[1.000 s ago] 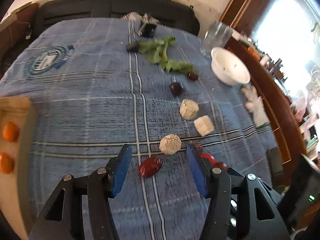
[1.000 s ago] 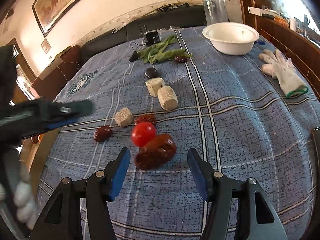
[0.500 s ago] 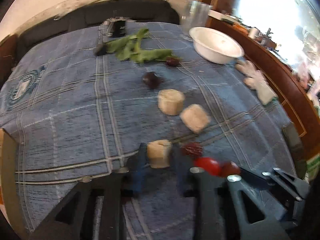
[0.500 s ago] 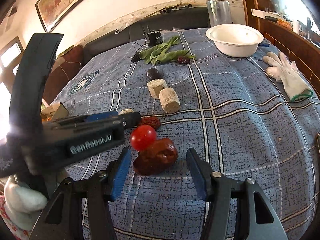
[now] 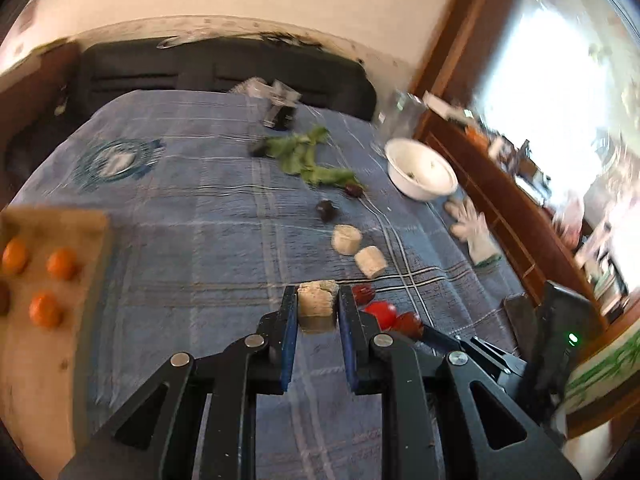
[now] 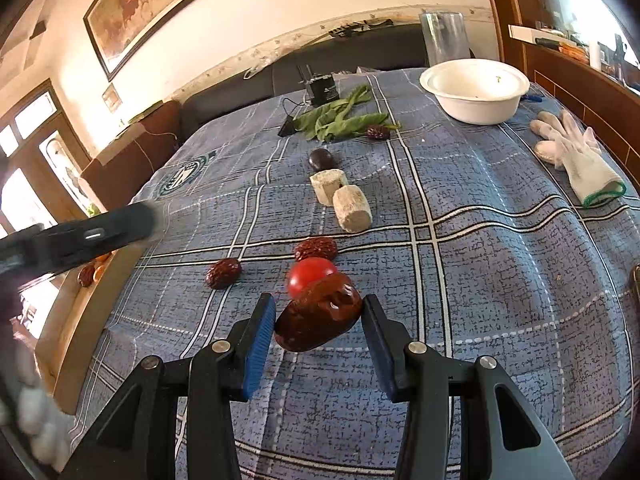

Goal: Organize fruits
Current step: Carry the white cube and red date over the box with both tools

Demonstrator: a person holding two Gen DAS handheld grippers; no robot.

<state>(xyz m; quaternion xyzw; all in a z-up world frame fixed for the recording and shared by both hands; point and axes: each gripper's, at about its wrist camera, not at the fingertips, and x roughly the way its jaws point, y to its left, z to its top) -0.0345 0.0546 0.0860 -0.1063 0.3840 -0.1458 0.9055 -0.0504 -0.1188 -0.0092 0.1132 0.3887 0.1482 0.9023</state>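
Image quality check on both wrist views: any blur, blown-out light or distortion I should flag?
Left wrist view: motion-smeared, window blown out, tray edge soft, though the pale chunk in the left hand-held gripper reads clearly. Right wrist view: sharp on the date and tablecloth; fisheye bowing; the other gripper at left is blurred.

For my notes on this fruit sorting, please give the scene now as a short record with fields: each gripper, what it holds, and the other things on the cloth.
left gripper: shut on pale chunk
right gripper: shut on large red date
behind date: cherry tomato
loose on cloth: two dates, two pale chunks, greens
far right: white bowl, glove
left side: wooden tray with oranges
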